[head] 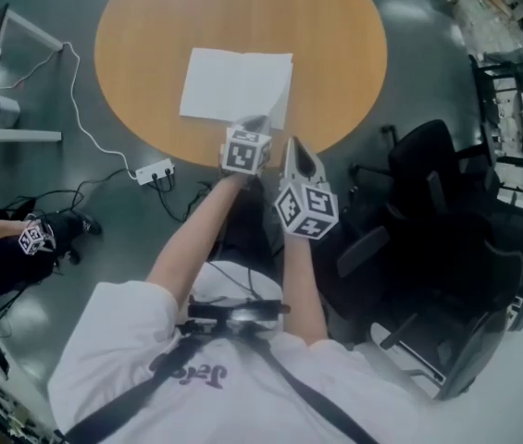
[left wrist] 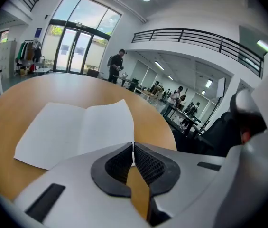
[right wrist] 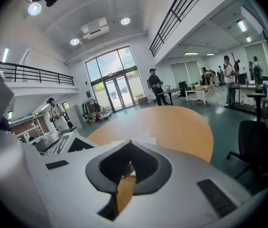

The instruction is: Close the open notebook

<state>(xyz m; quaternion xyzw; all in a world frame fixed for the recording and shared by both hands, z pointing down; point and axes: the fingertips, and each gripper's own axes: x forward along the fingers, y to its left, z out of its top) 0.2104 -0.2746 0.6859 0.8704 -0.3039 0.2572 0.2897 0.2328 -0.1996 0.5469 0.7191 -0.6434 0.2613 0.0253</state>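
Both tools are pinched together with nothing between them, probably so the narrow tips can work as a wedge. The right tongs (head: 294,148) hang back at the near edge of the table (head: 150,26), likely waiting to steady things. The left tongs (head: 257,121) sit slightly ahead, angled down. Just beyond their tips the notebook (head: 233,86) lies flat and open with blank pages up. Its right page is closest, so that seems the likely side to lift and fold over.
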